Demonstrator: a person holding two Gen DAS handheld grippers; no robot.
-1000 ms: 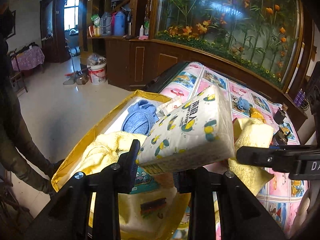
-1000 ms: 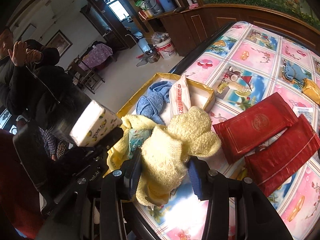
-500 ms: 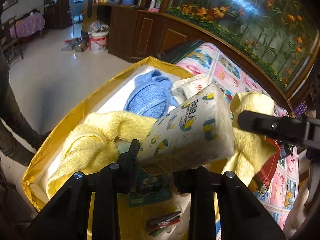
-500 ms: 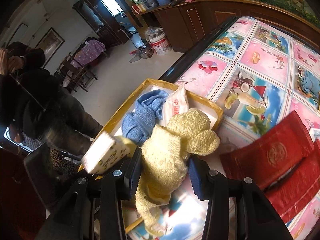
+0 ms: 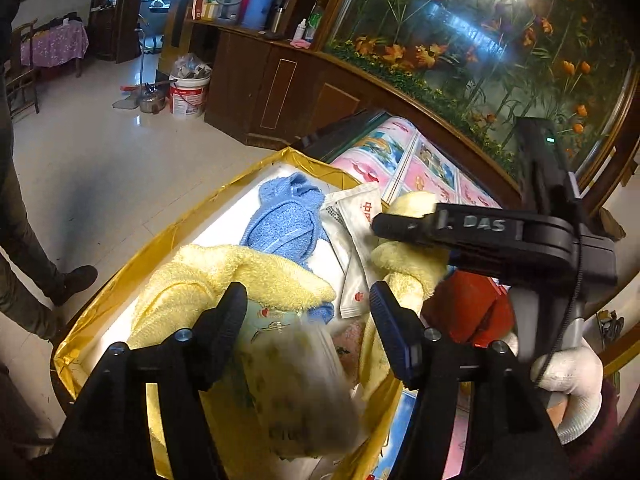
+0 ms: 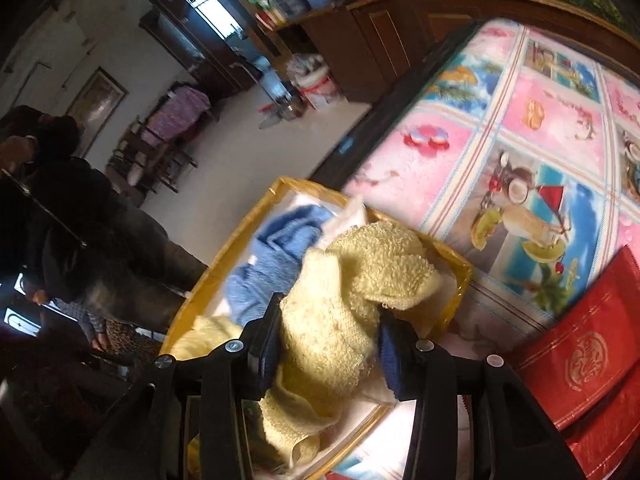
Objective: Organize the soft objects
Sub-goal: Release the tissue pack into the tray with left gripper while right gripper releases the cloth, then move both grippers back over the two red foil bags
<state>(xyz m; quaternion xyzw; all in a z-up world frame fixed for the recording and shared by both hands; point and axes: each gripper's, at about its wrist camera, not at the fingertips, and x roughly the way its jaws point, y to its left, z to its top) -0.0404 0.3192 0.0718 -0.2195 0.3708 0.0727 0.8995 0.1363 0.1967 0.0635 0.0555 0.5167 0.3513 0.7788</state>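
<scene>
My left gripper [image 5: 306, 296] stands open over a gold-lined box [image 5: 160, 240]. Just below its fingers, inside the box, is a blurred tissue pack [image 5: 304, 380] printed with yellow and green. The box also holds a blue towel [image 5: 284, 224], a yellow towel [image 5: 224, 276] and white sachets [image 5: 356, 240]. My right gripper [image 6: 330, 320] is shut on a pale yellow knitted cloth [image 6: 340, 300], which it holds over the box's right half [image 6: 460, 280]. In the left wrist view the cloth [image 5: 408, 264] hangs from that gripper's black finger.
The box sits at the edge of a table covered with a pink and blue cartoon mat [image 6: 520, 140]. Two red packs [image 6: 580, 344] lie on the mat to the right. A person in dark clothes [image 6: 80, 220] stands on the floor left of the box. A wooden cabinet [image 5: 280, 88] lies beyond.
My left gripper has opened and let go of the tissue pack, which has dropped into the box. My right gripper has carried the yellow cloth left, over the box.
</scene>
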